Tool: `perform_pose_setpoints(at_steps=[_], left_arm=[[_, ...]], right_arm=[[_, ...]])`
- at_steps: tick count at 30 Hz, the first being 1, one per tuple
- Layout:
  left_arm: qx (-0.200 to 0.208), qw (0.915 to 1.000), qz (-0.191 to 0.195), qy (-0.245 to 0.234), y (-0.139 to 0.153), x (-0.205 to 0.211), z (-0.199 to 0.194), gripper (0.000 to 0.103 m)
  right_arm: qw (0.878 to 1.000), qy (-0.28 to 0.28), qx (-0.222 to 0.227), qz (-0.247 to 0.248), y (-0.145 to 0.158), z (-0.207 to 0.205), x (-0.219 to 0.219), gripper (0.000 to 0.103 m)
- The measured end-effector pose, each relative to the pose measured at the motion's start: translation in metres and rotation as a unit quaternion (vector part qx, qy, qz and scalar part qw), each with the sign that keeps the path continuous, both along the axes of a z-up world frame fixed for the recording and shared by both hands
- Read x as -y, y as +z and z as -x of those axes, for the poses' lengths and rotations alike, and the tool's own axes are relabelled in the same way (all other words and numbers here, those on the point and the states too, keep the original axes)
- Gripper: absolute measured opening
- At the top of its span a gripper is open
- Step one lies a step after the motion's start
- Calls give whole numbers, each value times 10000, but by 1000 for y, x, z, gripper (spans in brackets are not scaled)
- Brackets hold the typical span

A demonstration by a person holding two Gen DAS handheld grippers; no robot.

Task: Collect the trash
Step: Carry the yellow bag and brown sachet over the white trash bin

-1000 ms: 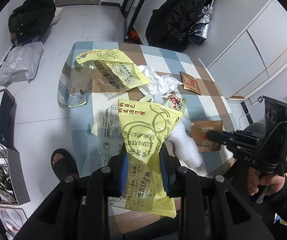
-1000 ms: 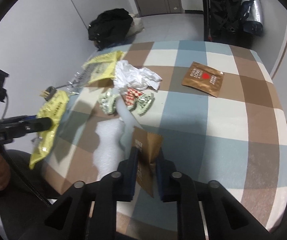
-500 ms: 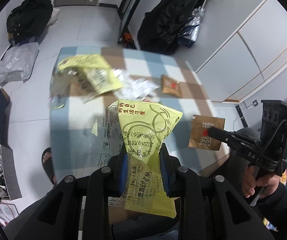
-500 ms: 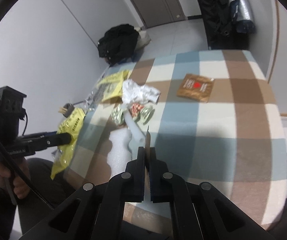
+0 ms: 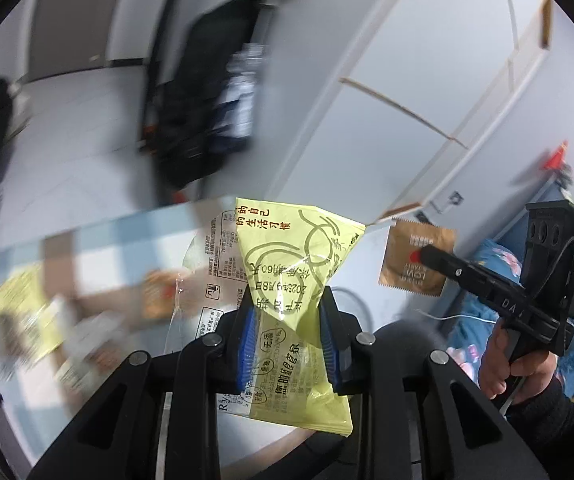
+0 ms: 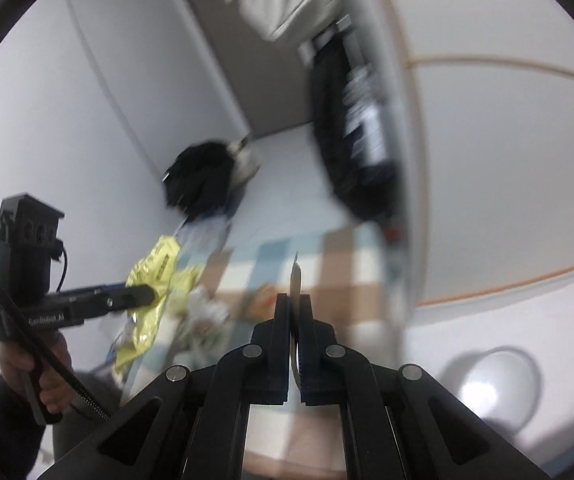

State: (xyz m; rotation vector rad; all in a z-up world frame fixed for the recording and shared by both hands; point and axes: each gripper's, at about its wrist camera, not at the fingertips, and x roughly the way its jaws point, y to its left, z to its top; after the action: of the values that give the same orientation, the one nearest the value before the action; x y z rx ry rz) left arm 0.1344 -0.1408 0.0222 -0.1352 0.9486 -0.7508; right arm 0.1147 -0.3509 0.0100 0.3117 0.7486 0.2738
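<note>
A: What does the left gripper (image 5: 287,340) hold?

B: Its 2 blue-padded fingers (image 5: 246,344) are clamped on a yellow wrapper (image 5: 287,280) printed with red and dark characters. The wrapper stands up between the pads, its top corner pointing to the right, its lower end hanging below the jaws. A clear plastic part with small black print sticks out on its left side.

A: And the right gripper (image 6: 295,320)?

B: Drawn narrow on a brown sachet (image 6: 295,276), seen edge-on in its own view as a thin sliver rising between the fingers. In the left wrist view the same sachet (image 5: 417,258) shows flat, brown with a red spot and pale lettering, pinched at the tip of the right gripper (image 5: 427,251), held up in the air to the right of the yellow wrapper and apart from it.

A: Where is the rest of the trash?

B: Down on the checked table (image 6: 347,248), blue, white and brown. It is badly blurred. A second yellow wrapper (image 5: 19,312) lies at the left in the left wrist view, and another brown sachet (image 5: 157,292) sits near the middle. The other pieces are too smeared to name.

A: Anything else visible?

B: The person's right hand (image 5: 515,364) grips the handle of the right gripper. A dark coat (image 6: 351,128) hangs by the wall, and a black heap (image 6: 203,176) lies on the floor.
</note>
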Motion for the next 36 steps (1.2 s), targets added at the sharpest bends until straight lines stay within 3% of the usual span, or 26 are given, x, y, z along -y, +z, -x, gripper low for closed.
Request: perform_pose_setpoints(at_steps=[6, 11, 19, 22, 26, 33, 36], left_arm=[[-170, 9975, 39, -687, -3, 102, -26, 23], [-531, 9910, -140, -1223, -36, 180, -39, 23], [-1422, 9683, -902, -1845, -141, 277, -54, 23], [-1768, 9561, -1164, -2028, -180, 299, -58, 23], [-2254, 9412, -1370, -2110, -231, 316, -67, 23], [-2790, 9169, -1721, -2276, -278, 343, -63, 23], [-2973, 9108, -1812, -2221, -288, 351, -64, 23]], right_arm=[[9953, -938, 182, 157, 28, 12, 96, 3], [9843, -1751, -163, 174, 2, 21, 170, 3], [9641, -2376, -1168, -203, -104, 22, 243, 3], [9529, -2480, -1675, -488, -160, 16, 258, 3], [9424, -2502, -2113, -686, -212, 18, 272, 3], [9247, -2543, -2602, -1120, -281, 18, 284, 3], [9178, -2575, -2774, -1195, -301, 14, 284, 3]])
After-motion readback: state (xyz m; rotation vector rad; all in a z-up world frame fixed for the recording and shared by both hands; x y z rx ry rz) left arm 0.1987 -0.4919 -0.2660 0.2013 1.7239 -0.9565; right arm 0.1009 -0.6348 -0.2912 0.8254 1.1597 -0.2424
